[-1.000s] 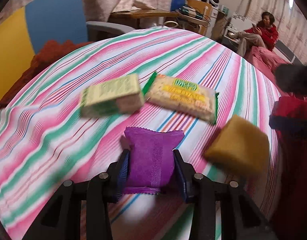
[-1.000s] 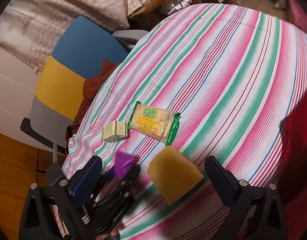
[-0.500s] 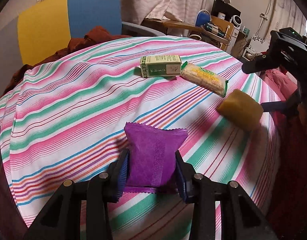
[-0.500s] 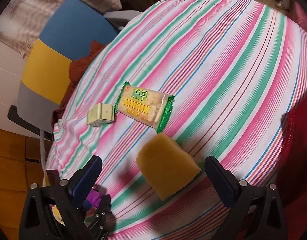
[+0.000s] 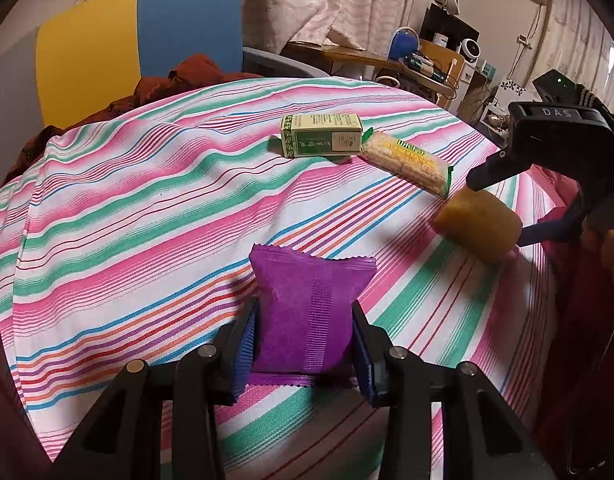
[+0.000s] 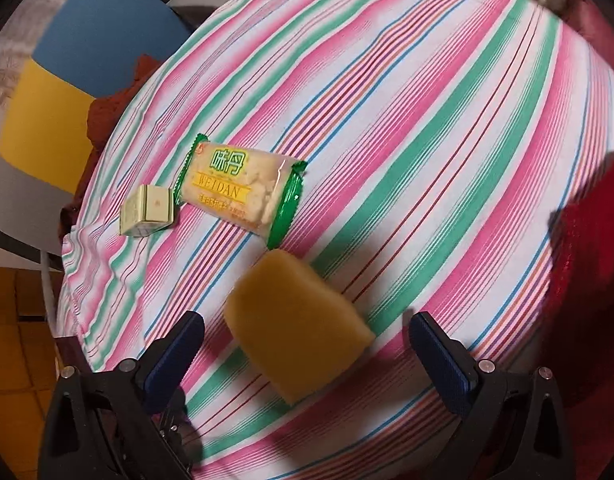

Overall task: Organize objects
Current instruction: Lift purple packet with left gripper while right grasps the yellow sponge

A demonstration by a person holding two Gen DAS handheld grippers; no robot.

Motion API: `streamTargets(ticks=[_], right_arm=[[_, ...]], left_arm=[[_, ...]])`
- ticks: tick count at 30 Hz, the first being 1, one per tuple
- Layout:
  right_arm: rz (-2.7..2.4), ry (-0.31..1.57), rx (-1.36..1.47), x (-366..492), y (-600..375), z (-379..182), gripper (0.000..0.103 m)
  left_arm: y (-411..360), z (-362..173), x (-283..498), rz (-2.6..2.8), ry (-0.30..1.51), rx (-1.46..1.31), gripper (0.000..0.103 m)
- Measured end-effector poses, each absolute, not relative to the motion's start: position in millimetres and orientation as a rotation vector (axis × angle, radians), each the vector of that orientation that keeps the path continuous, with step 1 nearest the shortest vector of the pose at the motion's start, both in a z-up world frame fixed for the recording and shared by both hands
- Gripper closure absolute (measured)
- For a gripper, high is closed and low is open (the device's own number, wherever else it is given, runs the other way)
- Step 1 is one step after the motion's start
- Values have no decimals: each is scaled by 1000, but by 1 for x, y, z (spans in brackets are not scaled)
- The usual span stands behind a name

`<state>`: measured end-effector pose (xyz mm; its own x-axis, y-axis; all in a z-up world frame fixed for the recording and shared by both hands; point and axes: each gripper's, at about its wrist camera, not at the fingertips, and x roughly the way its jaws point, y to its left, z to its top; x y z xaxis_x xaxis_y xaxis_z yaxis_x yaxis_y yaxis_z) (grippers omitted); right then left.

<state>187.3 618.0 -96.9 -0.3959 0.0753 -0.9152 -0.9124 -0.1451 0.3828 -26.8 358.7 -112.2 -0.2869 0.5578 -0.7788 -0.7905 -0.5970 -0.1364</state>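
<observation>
My left tool [image 5: 303,344] is clamped on the purple packet [image 5: 307,312] above the counter [image 5: 147,208] — my right tool [image 6: 307,356], spread wide, should straddle the yellow sponge [image 6: 295,328] squarely before squeezing.

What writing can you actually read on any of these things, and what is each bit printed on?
"WEIDAN": on the cracker packet, in a yellow band.
"味丹": large green characters above it on the same packet.
"DAS": on the black body of the right gripper, seen from the left wrist camera.
Green box: printed lines and a label, too small to read.
Purple packet, held in the left gripper: no text visible.
</observation>
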Motion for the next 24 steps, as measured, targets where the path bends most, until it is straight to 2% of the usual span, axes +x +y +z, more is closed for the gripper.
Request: streamTargets(ticks=[6,15,20,23,24], right_arm=[[1665,1271,-1087,177,615,-97,0],[1685,936,-1494,126,606,-108,0],[1674,907,-1571,126,609,-114,1],[1688,925,-1542,131,609,-112,12],[1695,913,-1531,132,609,-109,23]], left_arm=[[359,-112,-26,1973,348,-1035,60],[357,-113,-29,1960,323,-1040,60],[357,-113,-29,1960,323,-1040,60],[357,-113,-28,1963,330,-1036,59],[357,-113,-28,1964,331,-1035,59]])
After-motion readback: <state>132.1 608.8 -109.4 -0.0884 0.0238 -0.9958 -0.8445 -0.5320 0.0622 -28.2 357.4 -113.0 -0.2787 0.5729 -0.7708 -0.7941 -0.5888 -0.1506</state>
